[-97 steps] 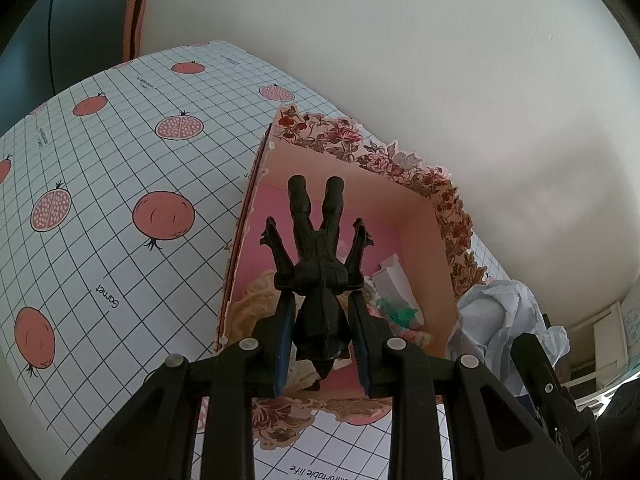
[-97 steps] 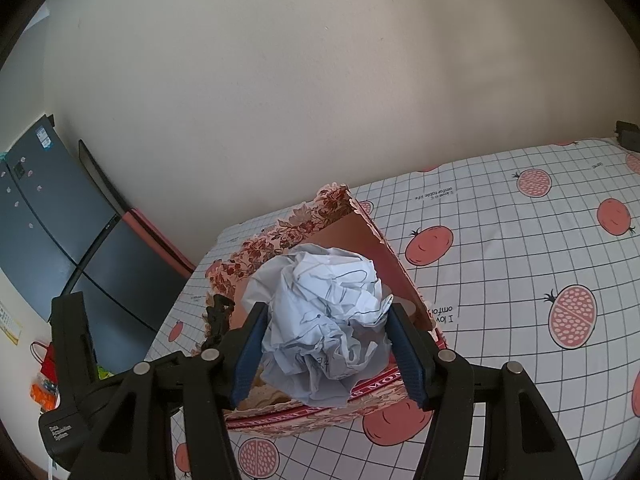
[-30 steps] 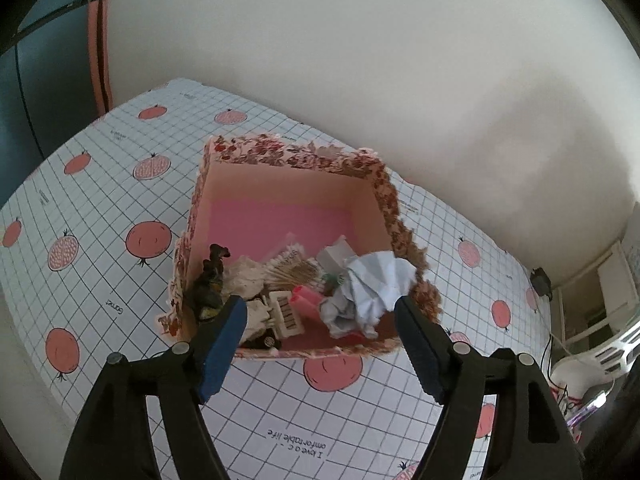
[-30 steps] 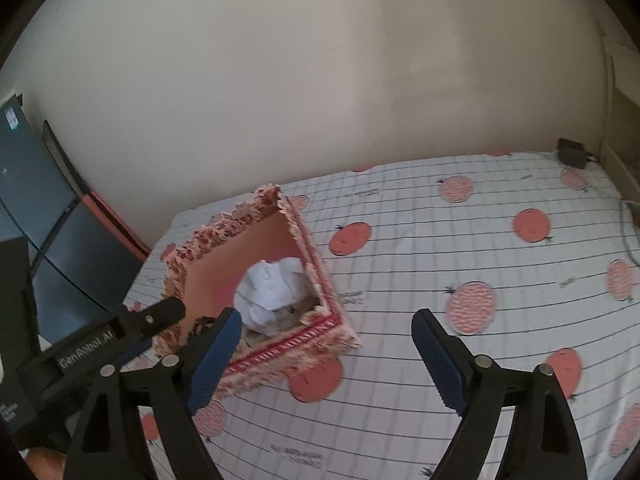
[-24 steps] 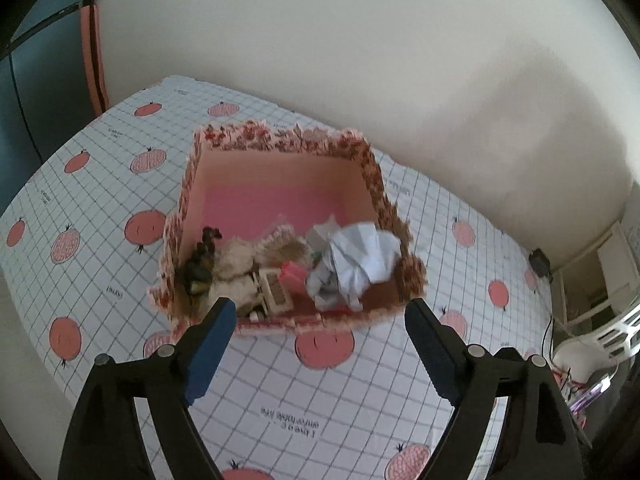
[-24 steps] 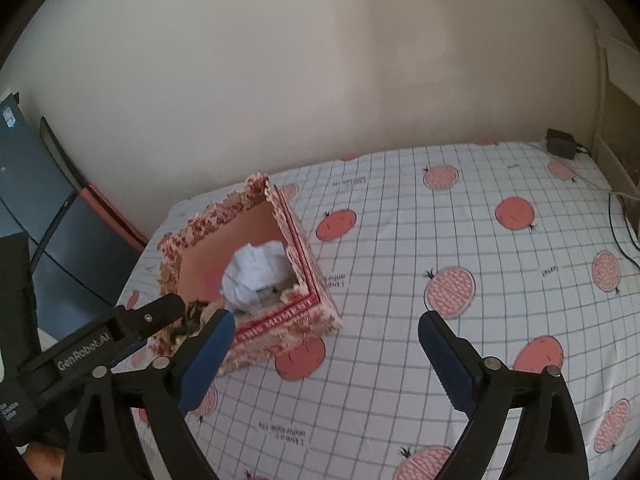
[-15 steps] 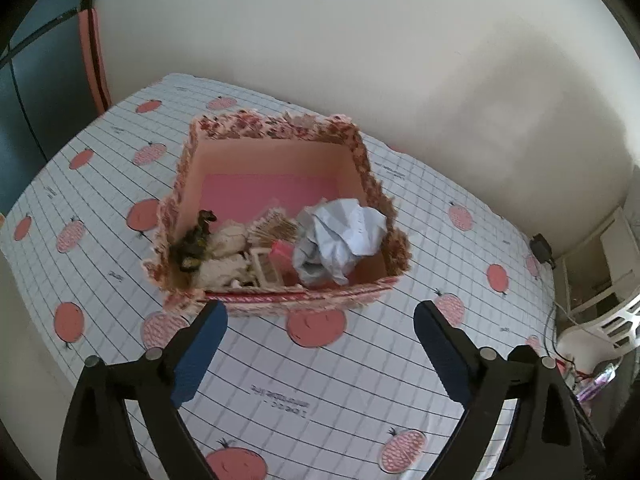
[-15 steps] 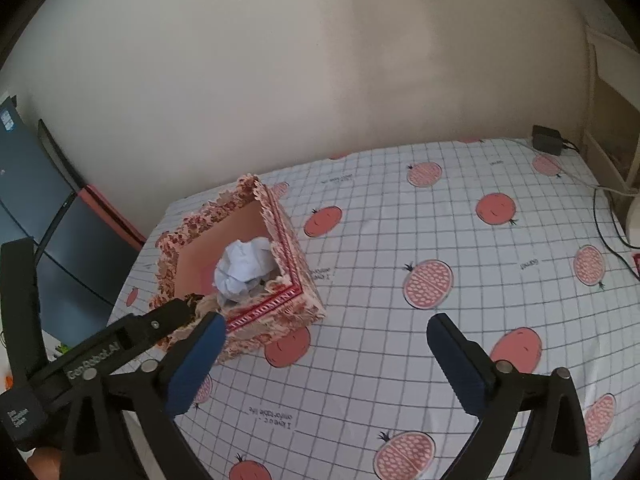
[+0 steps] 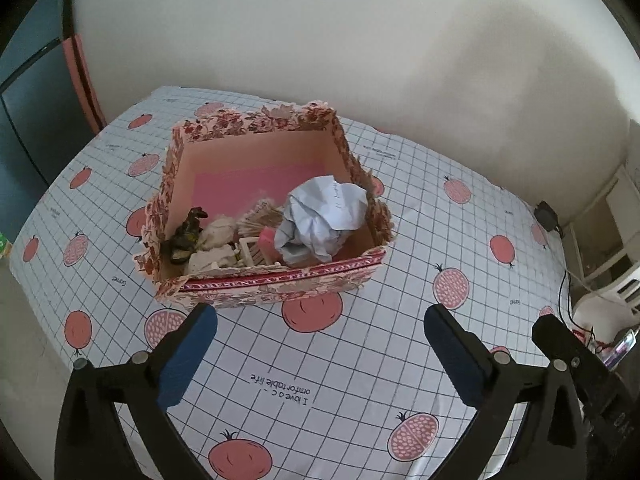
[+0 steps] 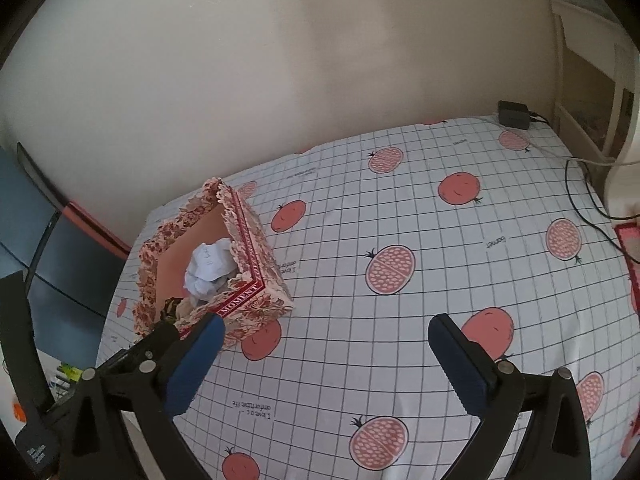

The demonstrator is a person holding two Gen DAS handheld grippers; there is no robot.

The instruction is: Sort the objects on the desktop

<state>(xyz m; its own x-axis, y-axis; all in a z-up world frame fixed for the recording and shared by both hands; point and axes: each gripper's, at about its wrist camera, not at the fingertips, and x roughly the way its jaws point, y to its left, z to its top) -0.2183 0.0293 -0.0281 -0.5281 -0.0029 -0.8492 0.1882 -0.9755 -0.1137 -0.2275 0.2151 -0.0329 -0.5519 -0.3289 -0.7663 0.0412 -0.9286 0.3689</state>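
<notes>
A floral cardboard box (image 9: 280, 282) stands on the pomegranate-print tablecloth (image 9: 360, 380). Inside it lie a crumpled ball of white paper (image 9: 324, 216), a black toy figure (image 9: 188, 232) and several pale scraps. My left gripper (image 9: 320, 316) hangs just short of the box's front wall, its jaws opening with nothing between them. In the right wrist view the box (image 10: 244, 300) sits at the left with the paper ball (image 10: 208, 268) showing inside. My right gripper (image 10: 326, 324) is open and empty over bare cloth to the right of the box.
A black power adapter (image 10: 514, 114) lies at the table's far right corner, and a dark cable (image 10: 580, 184) runs along the right edge. A dark cabinet (image 9: 24, 120) stands beyond the left edge. The wall closes off the far side.
Both grippers have let go, the left of the black figure and the right of the paper ball, which now lie in the box. Both have opened wide and pulled back from the box.
</notes>
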